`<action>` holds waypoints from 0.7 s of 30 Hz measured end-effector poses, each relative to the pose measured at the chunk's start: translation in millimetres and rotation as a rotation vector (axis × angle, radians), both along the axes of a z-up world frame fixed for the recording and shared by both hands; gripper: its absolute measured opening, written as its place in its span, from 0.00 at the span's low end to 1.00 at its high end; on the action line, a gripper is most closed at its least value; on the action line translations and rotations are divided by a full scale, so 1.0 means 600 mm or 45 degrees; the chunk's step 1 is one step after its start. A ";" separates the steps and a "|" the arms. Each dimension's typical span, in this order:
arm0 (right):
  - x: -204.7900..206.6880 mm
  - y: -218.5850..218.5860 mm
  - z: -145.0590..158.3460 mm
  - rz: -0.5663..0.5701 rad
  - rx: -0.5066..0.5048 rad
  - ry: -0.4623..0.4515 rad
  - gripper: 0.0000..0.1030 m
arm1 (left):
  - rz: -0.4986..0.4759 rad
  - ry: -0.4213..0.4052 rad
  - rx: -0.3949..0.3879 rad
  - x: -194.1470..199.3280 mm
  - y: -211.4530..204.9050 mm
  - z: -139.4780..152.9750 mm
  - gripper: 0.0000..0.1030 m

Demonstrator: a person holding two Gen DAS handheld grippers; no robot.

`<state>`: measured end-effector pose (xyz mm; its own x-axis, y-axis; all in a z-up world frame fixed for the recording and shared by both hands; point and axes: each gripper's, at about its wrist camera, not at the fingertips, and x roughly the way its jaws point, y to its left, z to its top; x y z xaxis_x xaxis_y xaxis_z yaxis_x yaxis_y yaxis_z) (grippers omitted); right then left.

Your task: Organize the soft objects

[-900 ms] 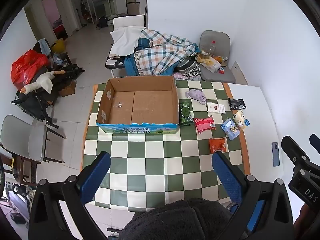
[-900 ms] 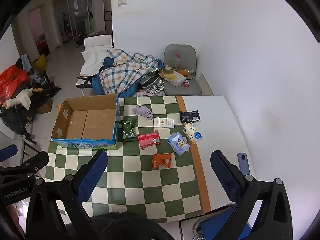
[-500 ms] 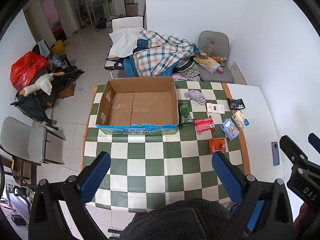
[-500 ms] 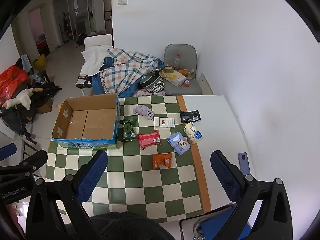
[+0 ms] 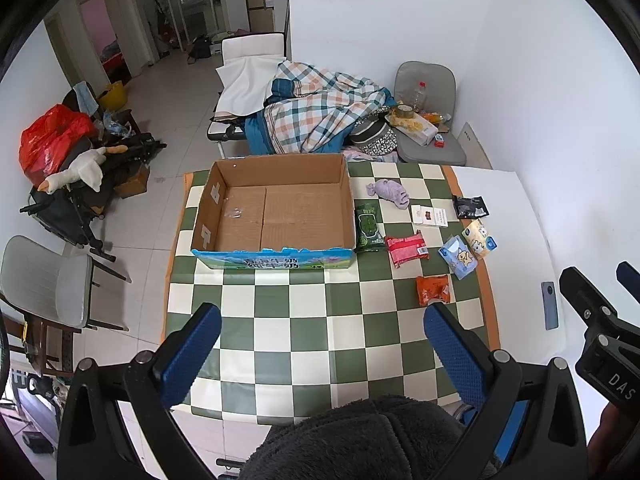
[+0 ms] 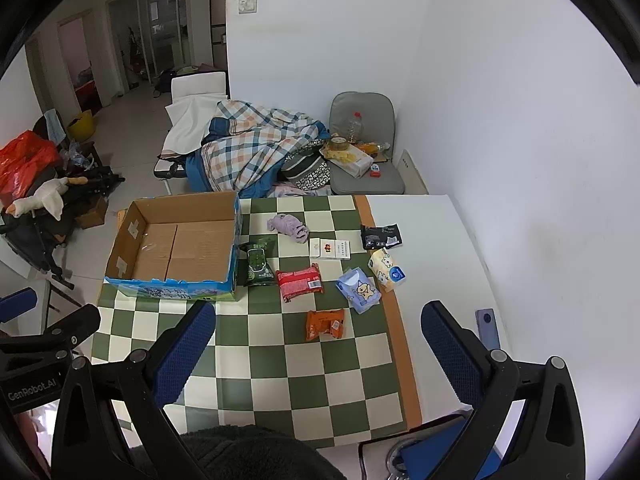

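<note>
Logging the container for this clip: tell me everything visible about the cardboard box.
The cardboard box is a shallow, open-topped brown tray with a blue printed front and a ragged torn top edge. White tape patches mark its left inner wall. It holds no items, sits flat on the checkered tablecloth at the table's far left, and a green packet lies against its right side.

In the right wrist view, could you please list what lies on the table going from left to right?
Cardboard box → green wipes pack → red packet → blue tissue pack → yellow tissue pack → phone.
</note>
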<state>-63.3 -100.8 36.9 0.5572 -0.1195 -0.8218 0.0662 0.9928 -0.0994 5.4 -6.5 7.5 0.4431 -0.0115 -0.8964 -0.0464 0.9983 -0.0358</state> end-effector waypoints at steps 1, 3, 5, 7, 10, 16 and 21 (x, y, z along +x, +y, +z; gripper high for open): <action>0.000 0.001 0.000 0.000 -0.002 0.000 1.00 | 0.001 -0.004 -0.001 0.001 0.000 0.001 1.00; 0.000 0.003 0.010 0.000 -0.005 -0.001 1.00 | -0.002 -0.008 0.003 -0.001 0.000 0.001 1.00; 0.000 0.002 0.013 0.004 -0.001 -0.004 1.00 | 0.002 -0.010 -0.001 -0.003 0.003 0.003 1.00; -0.001 0.001 0.011 0.005 -0.004 -0.008 1.00 | 0.004 -0.012 -0.002 -0.002 0.002 0.004 1.00; -0.004 0.002 0.018 0.011 -0.006 -0.021 1.00 | 0.004 -0.014 0.001 -0.002 -0.001 0.003 1.00; -0.004 0.001 0.024 0.012 -0.006 -0.019 1.00 | -0.007 -0.009 -0.002 0.003 -0.001 0.011 1.00; -0.007 0.004 0.021 0.011 -0.007 -0.027 1.00 | -0.004 -0.012 -0.001 0.002 -0.003 0.009 1.00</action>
<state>-67.7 -98.2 49.6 0.5754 -0.1192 -0.8091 0.0600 0.9928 -0.1036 6.7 -8.4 13.2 0.4511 -0.0137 -0.8924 -0.0432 0.9984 -0.0372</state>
